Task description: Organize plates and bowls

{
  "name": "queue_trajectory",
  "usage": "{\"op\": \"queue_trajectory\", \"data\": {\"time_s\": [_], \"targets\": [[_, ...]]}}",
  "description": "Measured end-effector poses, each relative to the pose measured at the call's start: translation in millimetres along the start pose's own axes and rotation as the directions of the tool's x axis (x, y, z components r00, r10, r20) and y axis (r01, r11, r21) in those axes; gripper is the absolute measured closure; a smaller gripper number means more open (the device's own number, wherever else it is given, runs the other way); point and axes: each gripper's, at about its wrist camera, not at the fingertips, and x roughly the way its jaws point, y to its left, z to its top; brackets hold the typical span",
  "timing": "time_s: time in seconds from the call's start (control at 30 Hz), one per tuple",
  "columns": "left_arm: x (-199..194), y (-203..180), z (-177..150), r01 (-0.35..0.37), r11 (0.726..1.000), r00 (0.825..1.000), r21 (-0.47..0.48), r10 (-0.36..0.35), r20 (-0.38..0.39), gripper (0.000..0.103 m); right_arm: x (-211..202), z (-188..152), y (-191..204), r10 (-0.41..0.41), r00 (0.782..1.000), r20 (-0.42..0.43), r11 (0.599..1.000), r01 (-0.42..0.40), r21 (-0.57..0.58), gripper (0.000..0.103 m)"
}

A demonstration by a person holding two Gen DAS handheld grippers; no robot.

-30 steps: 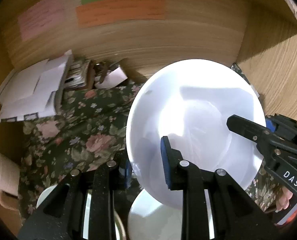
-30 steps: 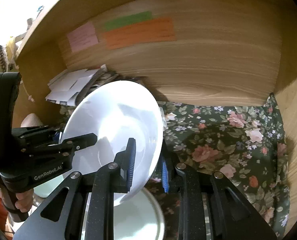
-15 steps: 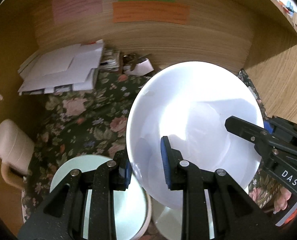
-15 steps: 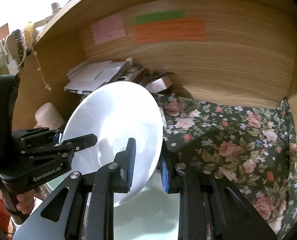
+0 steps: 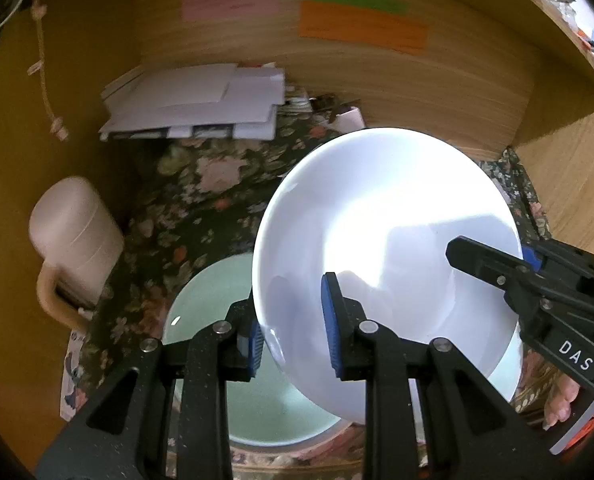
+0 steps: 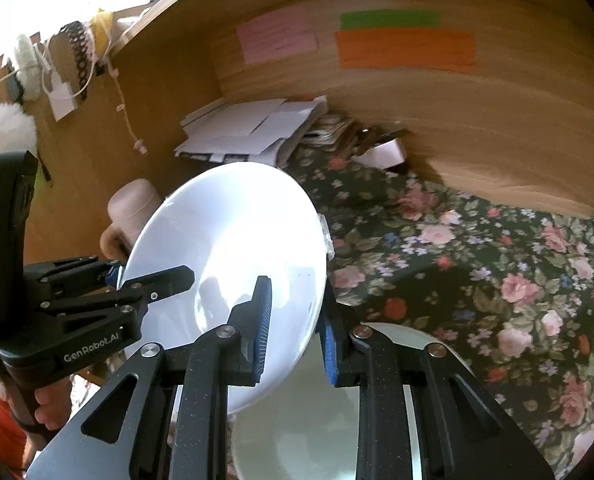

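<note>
Both hand-held grippers, left (image 5: 293, 336) and right (image 6: 295, 330), clamp opposite rims of white plate (image 5: 385, 240) above green bowl (image 5: 213, 292); likely rigid, slick, breakable, so rim grips suit.

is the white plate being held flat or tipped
Tipped. The white plate stands at a steep slant in the right wrist view, pinched at opposite rims by the left claw and right claw, above a pale green bowl.

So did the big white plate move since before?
Yes. The white plate went left, toward the beige mug; the orange note slid right in view.
</note>
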Motion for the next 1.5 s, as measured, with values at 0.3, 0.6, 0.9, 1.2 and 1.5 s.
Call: {"op": "queue_trajectory", "data": {"time_s": [0.3, 0.6, 0.9, 1.2, 1.5], "targets": [[-7, 29, -21, -0.032, 0.998, 0.999, -0.055, 0.031, -0.011, 0.078, 19, -7, 24, 0.045, 0.998, -0.037, 0.999, -0.046, -0.020, 0.083], [3, 49, -38, -0.041, 0.995, 0.998, -0.093, 0.037, -0.042, 0.078, 44, -14, 33, 0.074, 0.993, -0.095, 0.997, -0.076, -0.015, 0.083], [17, 64, -46, -0.044, 0.992, 0.997, -0.122, 0.035, -0.075, 0.078, 65, -20, 38, 0.081, 0.986, -0.147, 0.996, -0.085, -0.023, 0.083], [18, 66, -44, -0.024, 0.994, 0.997, -0.109, 0.016, -0.072, 0.078, 68, -17, 39, 0.072, 0.983, -0.168, 0.995, -0.083, -0.058, 0.082], [17, 69, -38, -0.038, 0.993, 0.998, -0.111, 0.031, -0.061, 0.078, 62, -15, 35, 0.036, 0.989, -0.145, 0.996, -0.048, -0.080, 0.079]]}}
